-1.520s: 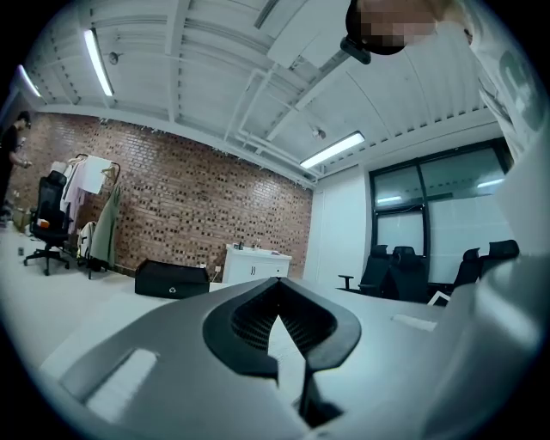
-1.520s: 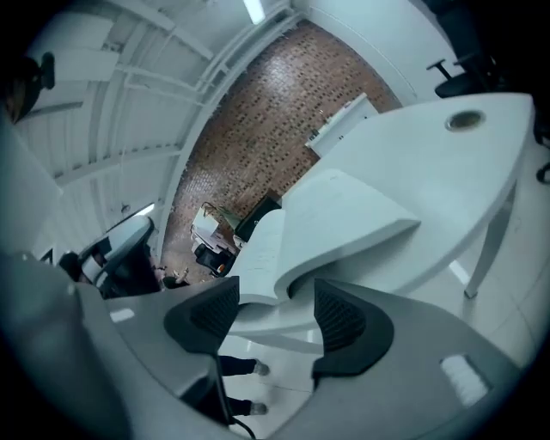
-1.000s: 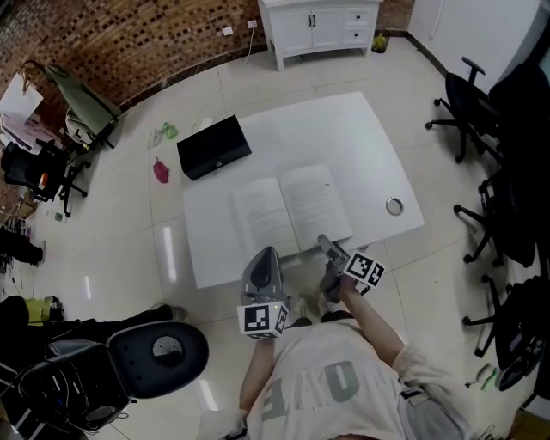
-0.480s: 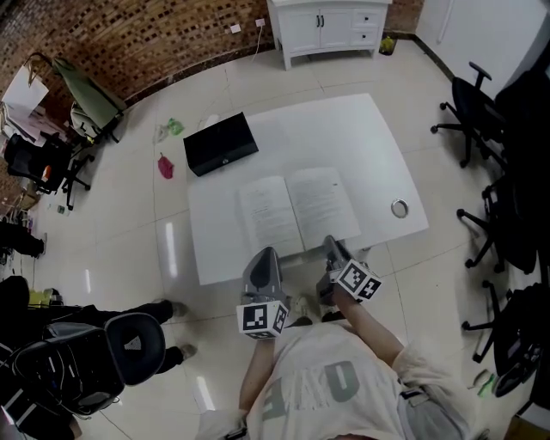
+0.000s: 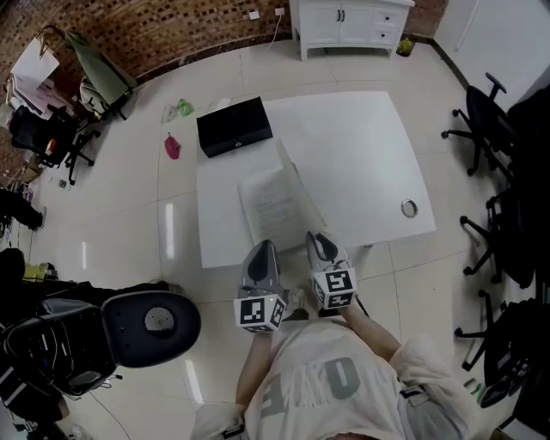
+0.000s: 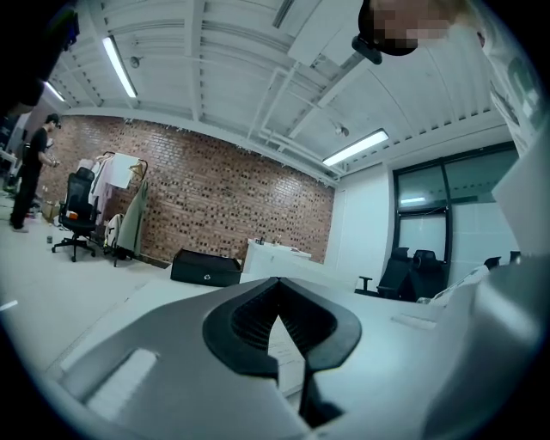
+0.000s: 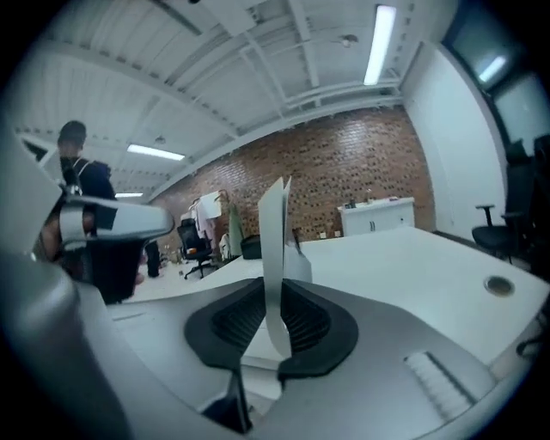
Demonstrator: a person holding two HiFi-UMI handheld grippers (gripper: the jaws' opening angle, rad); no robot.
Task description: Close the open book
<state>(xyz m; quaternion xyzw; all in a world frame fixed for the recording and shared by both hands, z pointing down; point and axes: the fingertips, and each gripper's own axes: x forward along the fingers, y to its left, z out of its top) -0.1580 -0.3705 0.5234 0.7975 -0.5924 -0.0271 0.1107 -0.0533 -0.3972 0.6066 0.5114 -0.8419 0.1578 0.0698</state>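
Observation:
The open book lies on the white table near its front edge. Its right half is lifted and stands nearly upright over the left page. My right gripper is at the book's near edge. In the right gripper view its jaws are closing, and the raised half stands pinched between the pads of that gripper. My left gripper hovers off the table's front edge, a little left of the book, jaws together and empty; the left gripper view shows it the same way.
A black case sits at the table's far left corner, and a small metal ring lies at its right edge. Black office chairs stand to the right, another chair at lower left, a white cabinet beyond.
My right gripper shut on the book's right half and swung it up and leftward, from flat to nearly upright. The left gripper stayed where it was.

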